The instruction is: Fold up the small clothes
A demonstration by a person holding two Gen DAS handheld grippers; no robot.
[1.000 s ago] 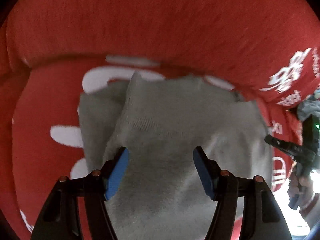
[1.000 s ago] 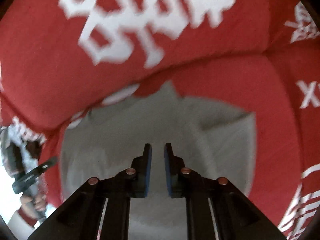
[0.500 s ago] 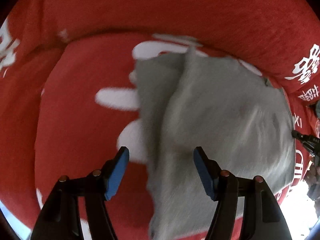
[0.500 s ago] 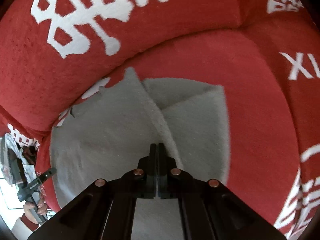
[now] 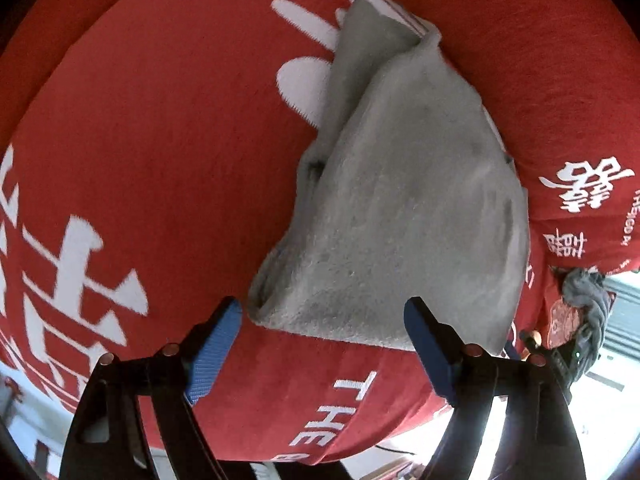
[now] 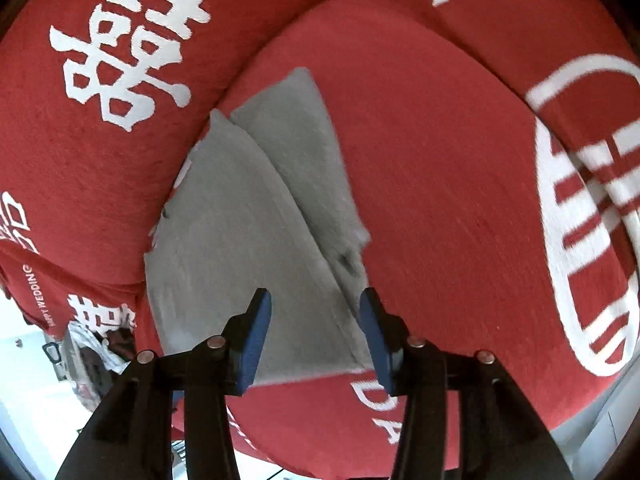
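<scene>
Grey garment folded on the red cushion, both my grippers off it

Red seat cushion (image 5: 168, 152) with white print carries the folded grey garment (image 5: 400, 216). My left gripper (image 5: 322, 344) is wide apart, my right gripper (image 6: 315, 328) partly apart, both holding nothing. Only the left view shows a grey rag (image 5: 588, 292) at the edge.

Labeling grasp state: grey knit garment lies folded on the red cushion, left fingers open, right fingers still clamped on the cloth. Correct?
Not quite. The right gripper is open: the right wrist view shows its blue-padded fingers spread apart above the grey knit garment, gripping nothing. The rest holds: the garment lies folded on the red cushion, and the left gripper is open.
</scene>
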